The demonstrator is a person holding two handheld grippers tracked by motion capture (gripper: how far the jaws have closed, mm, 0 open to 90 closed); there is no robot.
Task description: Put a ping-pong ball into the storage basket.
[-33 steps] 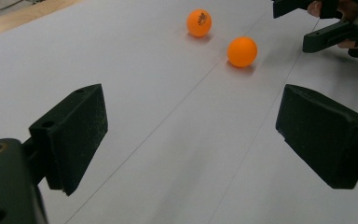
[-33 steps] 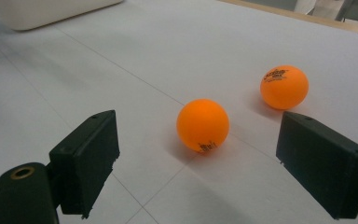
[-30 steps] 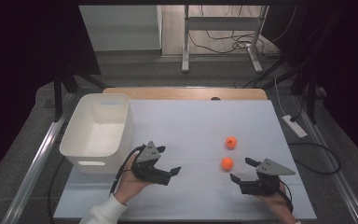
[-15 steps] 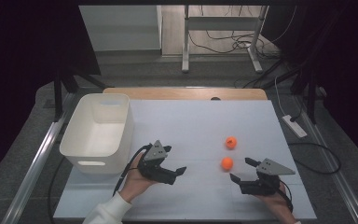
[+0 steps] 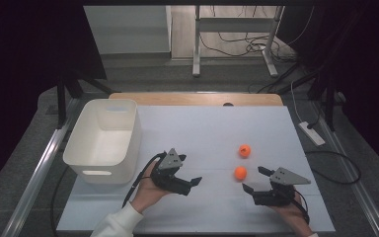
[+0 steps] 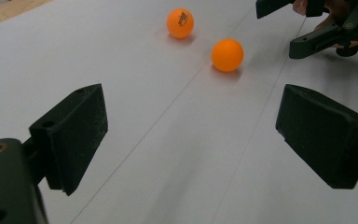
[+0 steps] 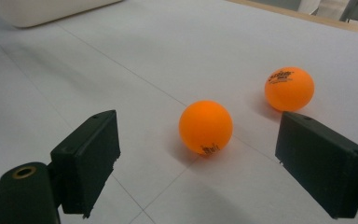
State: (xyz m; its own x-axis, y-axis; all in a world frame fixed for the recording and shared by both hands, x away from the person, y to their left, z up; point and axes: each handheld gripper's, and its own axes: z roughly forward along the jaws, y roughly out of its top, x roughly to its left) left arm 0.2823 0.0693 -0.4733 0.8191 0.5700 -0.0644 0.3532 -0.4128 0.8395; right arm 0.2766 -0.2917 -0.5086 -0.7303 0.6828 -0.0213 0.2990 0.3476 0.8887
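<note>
On the white table, two orange balls lie near the right gripper, its jaws spread. The left gripper also stands spread, empty

Small dark print marks both orange balls, too blurred to read.

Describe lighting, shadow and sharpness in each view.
High view: bright white table against dark surroundings, slightly soft. Left gripper view: near jaws sharp, both orange balls throw faint shadows, the far gripper blurry. Right gripper view: nearer ball crisp, small soft shadow beneath, print readable on the farther ball.
</note>
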